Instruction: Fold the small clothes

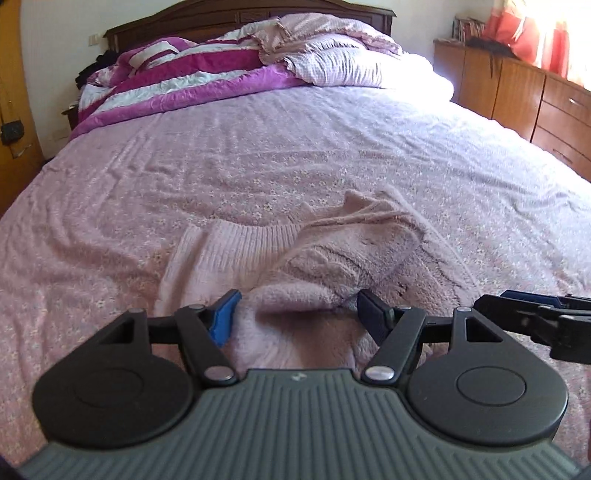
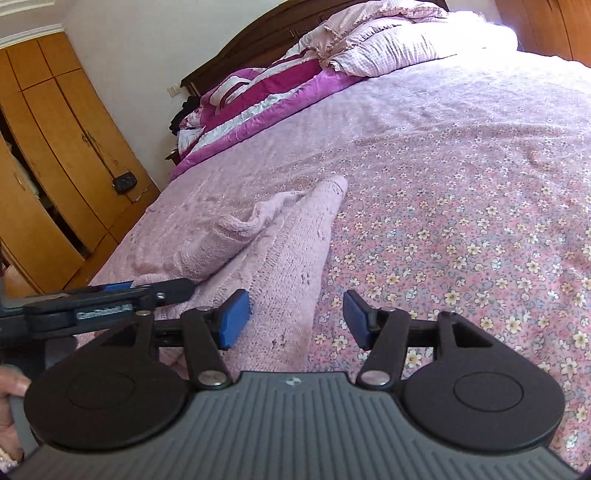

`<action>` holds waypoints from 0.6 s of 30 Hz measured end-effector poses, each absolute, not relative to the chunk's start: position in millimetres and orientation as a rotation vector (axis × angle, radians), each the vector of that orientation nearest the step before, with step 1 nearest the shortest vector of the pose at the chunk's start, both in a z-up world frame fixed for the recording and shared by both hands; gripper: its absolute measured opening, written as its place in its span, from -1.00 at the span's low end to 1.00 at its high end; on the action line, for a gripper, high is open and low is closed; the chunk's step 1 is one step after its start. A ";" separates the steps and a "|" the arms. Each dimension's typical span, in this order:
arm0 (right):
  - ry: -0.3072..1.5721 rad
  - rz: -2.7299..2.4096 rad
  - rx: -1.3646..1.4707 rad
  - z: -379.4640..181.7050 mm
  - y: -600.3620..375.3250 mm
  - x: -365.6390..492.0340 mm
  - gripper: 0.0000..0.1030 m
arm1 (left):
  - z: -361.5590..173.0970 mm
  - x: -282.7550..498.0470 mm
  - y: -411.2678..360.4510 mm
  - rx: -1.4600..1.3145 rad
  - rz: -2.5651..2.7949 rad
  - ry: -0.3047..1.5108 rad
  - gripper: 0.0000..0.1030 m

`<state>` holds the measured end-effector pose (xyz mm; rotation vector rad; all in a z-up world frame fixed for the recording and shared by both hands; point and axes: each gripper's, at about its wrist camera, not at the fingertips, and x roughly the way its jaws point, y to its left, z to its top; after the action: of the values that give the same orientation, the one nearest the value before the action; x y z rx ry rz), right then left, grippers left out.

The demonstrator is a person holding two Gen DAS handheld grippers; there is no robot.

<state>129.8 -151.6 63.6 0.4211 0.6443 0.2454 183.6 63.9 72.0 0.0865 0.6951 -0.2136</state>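
garment: 1 pale pink knitted sweater point(image 1: 295, 266) lying on the bed, partly folded, 1 sleeve lying across the body toward the ribbed hem point(image 1: 236, 240)
bedding: 1 pink floral bedsheet point(image 2: 461, 206) lying under the sweater; 1 magenta-and-white striped quilt point(image 1: 177, 81) and 1 pink checked pillow point(image 1: 332, 62) sitting bunched by the dark wooden headboard point(image 1: 236, 16)
left gripper point(image 1: 297, 317): jaws standing apart, 2 blue pads point(image 1: 223, 317) hovering over the sweater's near edge, gripping nothing
right gripper point(image 2: 295, 319): jaws standing apart, 1 pad over the sweater's right edge, 1 over bare sheet, gripping nothing
spacing: 2 grippers working just beside each other, each showing in the other's view
furniture: 1 orange-brown wooden wardrobe point(image 2: 55, 147) standing left of the bed, 1 wooden dresser point(image 1: 517, 88) standing right
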 end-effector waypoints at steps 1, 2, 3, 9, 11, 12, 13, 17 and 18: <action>0.646 0.250 0.423 62.2 -151.4 131.4 0.27 | 69.9 185.6 63.6 0.087 -0.223 0.688 0.37; 0.648 0.253 0.424 61.0 -151.0 133.1 0.27 | 68.4 187.1 63.2 0.088 -0.232 0.681 0.37; 0.649 0.255 0.422 59.9 -147.6 135.9 0.28 | 66.6 188.4 62.9 0.090 -0.238 0.672 0.37; 0.651 0.268 0.413 55.4 -138.9 142.4 0.33 | 54.8 195.2 66.7 0.024 -0.248 0.633 0.30; 0.653 0.275 0.415 54.2 -137.2 145.8 0.35 | 52.9 195.6 68.4 0.007 -0.253 0.621 -0.29; 0.654 0.280 0.419 53.5 -136.1 147.5 0.35 | 53.6 195.2 69.9 0.006 -0.248 0.618 -0.54; 0.656 0.288 0.422 52.8 -134.7 149.1 0.35 | 55.1 194.7 72.1 -0.002 -0.245 0.612 -0.75; 0.657 0.323 0.420 53.2 -124.1 149.9 0.35 | 66.0 191.2 84.9 -0.041 -0.232 0.600 -0.75; 0.648 0.326 0.404 55.1 -120.4 148.4 0.35 | 69.3 189.3 89.0 -0.048 -0.226 0.592 -0.75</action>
<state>148.4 -120.4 55.1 0.4041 0.6478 0.3255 189.3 89.0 69.3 -0.0485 0.5917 -0.2259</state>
